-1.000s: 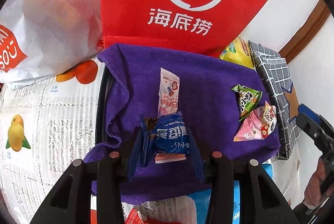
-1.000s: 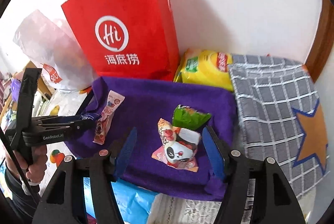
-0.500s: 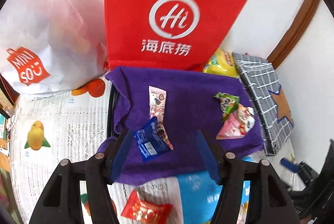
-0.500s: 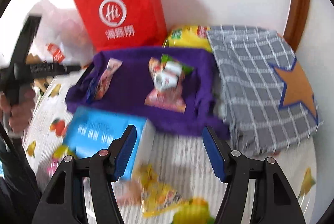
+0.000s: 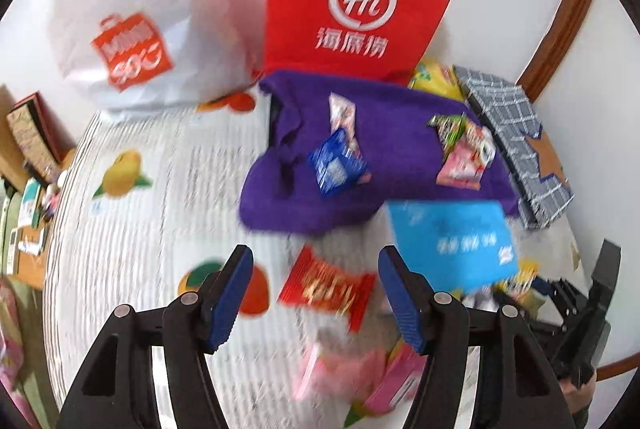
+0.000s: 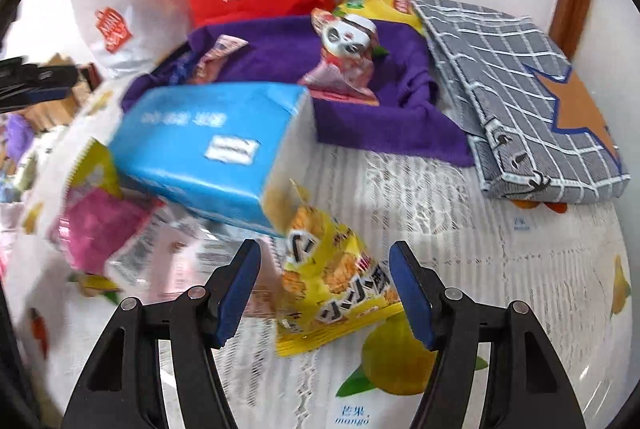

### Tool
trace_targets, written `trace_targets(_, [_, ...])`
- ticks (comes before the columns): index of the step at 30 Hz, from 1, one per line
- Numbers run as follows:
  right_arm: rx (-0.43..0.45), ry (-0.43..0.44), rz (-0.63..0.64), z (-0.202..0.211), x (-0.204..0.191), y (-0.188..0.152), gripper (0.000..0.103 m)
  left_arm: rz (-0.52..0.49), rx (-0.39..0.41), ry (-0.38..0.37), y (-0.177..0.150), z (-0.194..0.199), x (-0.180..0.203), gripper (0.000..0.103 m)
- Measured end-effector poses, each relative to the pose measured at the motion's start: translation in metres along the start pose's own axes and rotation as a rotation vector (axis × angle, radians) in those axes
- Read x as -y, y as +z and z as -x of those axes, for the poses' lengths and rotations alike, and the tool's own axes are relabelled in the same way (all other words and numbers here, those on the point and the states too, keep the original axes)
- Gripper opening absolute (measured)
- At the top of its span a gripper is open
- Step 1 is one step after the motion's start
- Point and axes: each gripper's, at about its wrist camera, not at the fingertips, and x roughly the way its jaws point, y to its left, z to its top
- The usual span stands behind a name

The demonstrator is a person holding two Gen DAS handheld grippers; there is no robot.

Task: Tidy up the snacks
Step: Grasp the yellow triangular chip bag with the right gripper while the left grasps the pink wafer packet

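Yellow snack bag [image 6: 336,277] between closing fingers [image 6: 236,289]

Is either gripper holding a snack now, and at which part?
Neither. The left gripper is open above a red packet; the right gripper is closing around a yellow packet, untouched.

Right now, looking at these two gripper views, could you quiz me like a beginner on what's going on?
1. True or false: the blue snack packet lies on the purple cloth.
2. Which packet sits between the right gripper fingers? A) yellow snack packet B) panda packet C) red packet
3. Fill in: the blue box lies in front of the ____ cloth.

Key: 1 true; 2 A, jaws closing, not yet pressing; 3 purple.
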Motion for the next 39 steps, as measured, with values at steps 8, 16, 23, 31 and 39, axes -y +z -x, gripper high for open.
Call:
trace_targets(8, [0.068,0.004,-0.001,0.015,0.001,-0.024,0.051,0.017,-0.043,-0.006,-0.063,-0.007,-0.014,0.063])
trace_targets(16, [0.104,0.006,-0.095,0.031,0.024,-0.046,0.051,-0.043,-0.021,-0.118,-0.101,-0.012,-0.01,0.071])
trace_targets(23, [0.119,-0.012,-0.093,0.035,0.02,-0.055,0.051,-0.118,-0.016,-0.121,-0.102,-0.025,0.011,0.075])
trace_targets(31, [0.104,-0.019,-0.103,0.027,0.016,-0.057,0.051,-0.13,0.008,-0.035,-0.101,-0.039,0.017,0.052])
trace_targets(39, [0.129,0.018,-0.09,0.029,0.011,-0.053,0.05,-0.054,0.06,-0.05,-0.111,-0.028,-0.007,0.032])
